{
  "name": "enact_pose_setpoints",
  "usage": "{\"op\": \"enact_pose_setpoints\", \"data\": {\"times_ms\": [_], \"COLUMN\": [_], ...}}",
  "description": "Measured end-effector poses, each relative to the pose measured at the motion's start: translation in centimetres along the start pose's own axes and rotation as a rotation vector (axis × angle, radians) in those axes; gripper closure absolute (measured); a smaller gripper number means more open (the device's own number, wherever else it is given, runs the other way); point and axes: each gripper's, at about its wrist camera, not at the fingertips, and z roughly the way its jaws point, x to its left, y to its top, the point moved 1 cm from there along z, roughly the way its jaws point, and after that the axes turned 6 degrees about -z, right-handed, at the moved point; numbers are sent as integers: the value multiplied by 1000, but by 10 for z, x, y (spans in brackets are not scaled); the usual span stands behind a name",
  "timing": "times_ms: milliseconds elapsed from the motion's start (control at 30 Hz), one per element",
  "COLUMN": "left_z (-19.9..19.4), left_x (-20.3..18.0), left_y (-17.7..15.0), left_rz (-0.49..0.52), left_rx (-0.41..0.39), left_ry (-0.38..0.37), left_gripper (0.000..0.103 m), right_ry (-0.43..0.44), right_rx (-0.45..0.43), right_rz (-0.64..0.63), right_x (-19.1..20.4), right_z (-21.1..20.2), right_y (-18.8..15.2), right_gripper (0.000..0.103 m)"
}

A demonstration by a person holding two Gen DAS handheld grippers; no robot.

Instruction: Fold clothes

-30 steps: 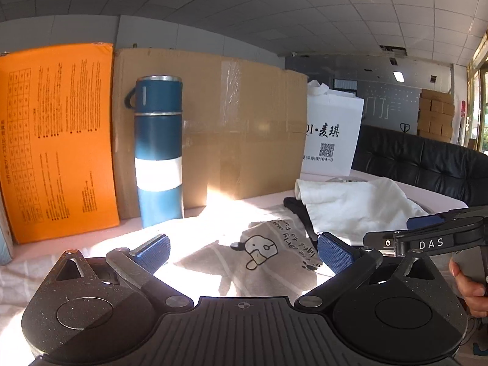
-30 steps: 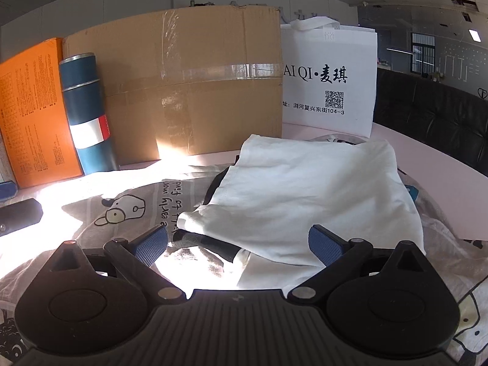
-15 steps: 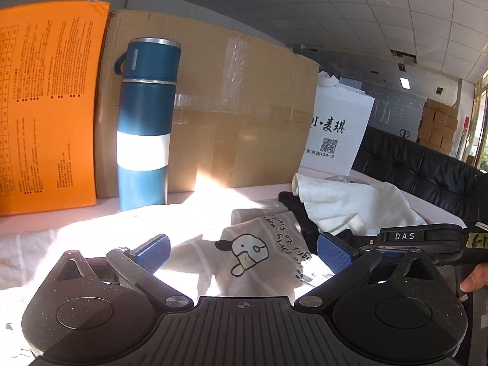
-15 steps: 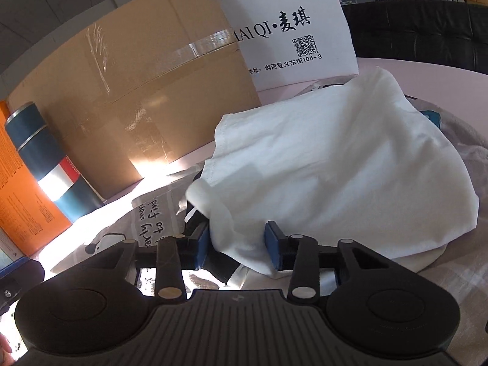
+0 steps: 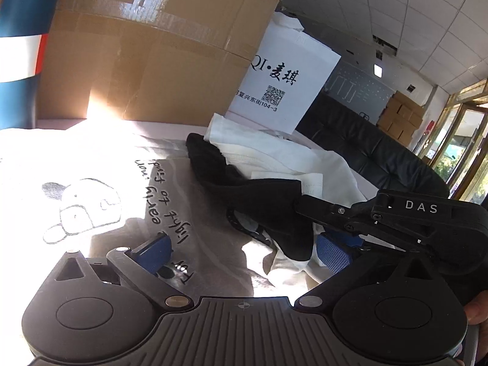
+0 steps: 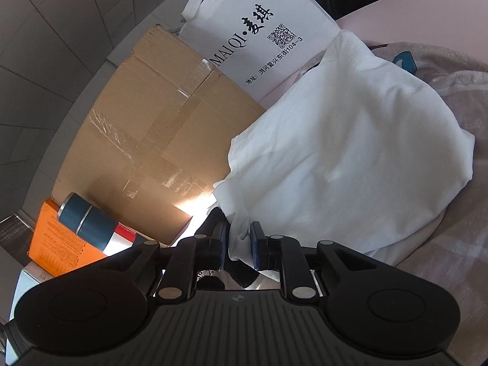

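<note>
Right tongs (image 6: 238,244) are pinched tight on a bunched corner of the white shirt (image 6: 350,152), blue pads pressing the cloth from both sides. The shirt spreads away up and to the right of them, lying over a pinkish blanket (image 6: 457,228). A bit of black garment (image 6: 213,216) peeks out just beside the left pad.

Over to the left view: left tongs (image 5: 244,251) stand wide, nothing between the pads, low over a grey cloth (image 5: 198,213) with a cartoon animal (image 5: 85,204) and printed lettering. Just ahead and to the right sits the clothes pile: the black garment (image 5: 244,192) draped on top of the white shirt (image 5: 289,155), which lies crumpled on the desk (image 5: 170,128). The right tool's dark arm, marked DAS (image 5: 421,207), reaches in from the right edge to the pile, one blue pad (image 5: 332,254) showing beneath it against the shirt's edge.

Behind it all, a taped cardboard box (image 5: 152,61) stands at the back of the desk, a white bag (image 5: 283,82) with black characters and a QR code beside it on the right, and a blue flask (image 5: 18,45) with a white band at the far left. The right view also catches an orange sheet (image 6: 61,247) by the flask. A black sofa (image 5: 381,152) runs along beyond the desk, bright sun glaring across the cloth.
</note>
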Motion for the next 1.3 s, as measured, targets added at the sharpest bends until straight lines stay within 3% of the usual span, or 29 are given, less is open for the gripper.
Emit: {"op": "enact_pose_setpoints", "data": {"times_ms": [100, 267, 333, 467, 533, 700, 767, 900, 1000, 1100, 1200, 1267, 1300], "left_z": [5, 7, 7, 5, 5, 6, 5, 6, 2, -1, -1, -1, -1], "left_x": [2, -2, -3, -7, -7, -7, -4, -4, -7, -10, -8, -8, -8], "left_y": [0, -2, -2, -4, -5, -6, -6, -7, -10, -13, -13, -13, -13], "left_rz": [-33, -15, -7, 12, 13, 15, 1, 5, 43, 89, 83, 79, 77], "left_rx": [-11, -10, -10, -20, -21, -19, -22, -22, 8, 43, 49, 49, 49], "left_ry": [-16, -14, -2, 12, 13, 25, 23, 25, -24, -52, -65, -68, -69], "left_gripper": [5, 5, 8, 8, 7, 6, 6, 7, 4, 3, 2, 2, 2], "right_ry": [2, -41, -13, 116, 135, 71, 68, 59, 47, 37, 21, 2, -12], "right_rx": [-7, 3, 39, 72, 117, 247, 295, 389, 439, 441, 423, 399, 385], "right_rz": [14, -33, -33, -15, -94, -321, -355, -361, -362, -376, -369, -354, -345], "right_x": [-2, 3, 2, 2, 13, 44, 49, 46, 38, 36, 30, 24, 20], "right_z": [-1, 11, 16, 14, 17, 37, 42, 56, 65, 68, 67, 65, 65], "right_y": [1, 1, 3, 6, 3, -4, -3, 4, 10, 10, 11, 11, 11], "right_gripper": [74, 74, 73, 33, 23, 18, 15, 16, 18, 20, 36, 58, 64]}}
